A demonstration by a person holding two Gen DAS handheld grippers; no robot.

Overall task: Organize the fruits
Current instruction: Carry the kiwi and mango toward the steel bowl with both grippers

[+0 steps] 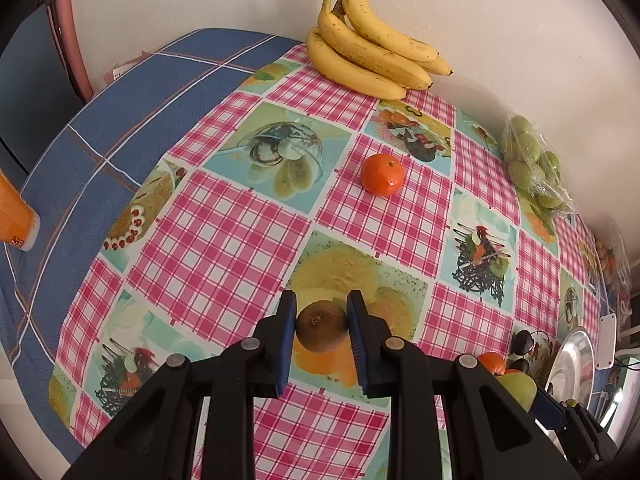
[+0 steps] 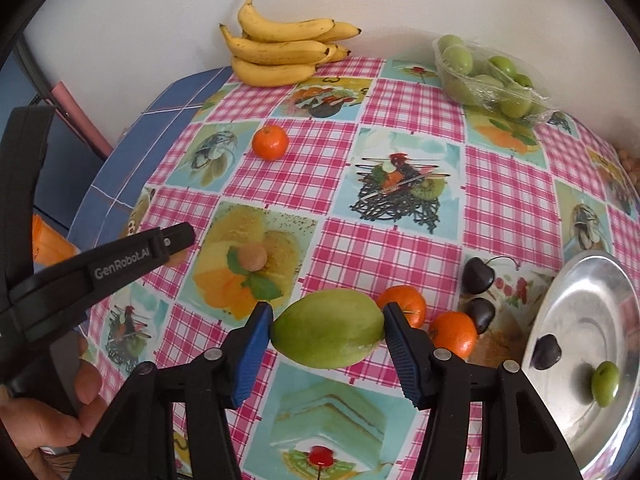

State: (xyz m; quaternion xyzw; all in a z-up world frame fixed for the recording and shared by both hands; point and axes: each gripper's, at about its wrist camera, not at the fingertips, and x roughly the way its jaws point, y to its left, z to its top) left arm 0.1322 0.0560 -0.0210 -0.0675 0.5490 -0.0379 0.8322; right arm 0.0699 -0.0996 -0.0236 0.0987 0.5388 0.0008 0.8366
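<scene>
My left gripper is shut on a brown kiwi, held a little above the checked tablecloth. My right gripper is shut on a green oval fruit, its blue pads pressing on both pointed ends. That green fruit also shows at the lower right of the left wrist view. The left gripper reaches in from the left in the right wrist view, with a hand below it. A metal plate at the right holds one dark fruit and one small green fruit.
Bananas lie by the wall at the back. A lone tangerine sits mid-table. A wrapped tray of green fruits is at the back right. Two tangerines and two dark fruits lie beside the plate. An orange carton stands far left.
</scene>
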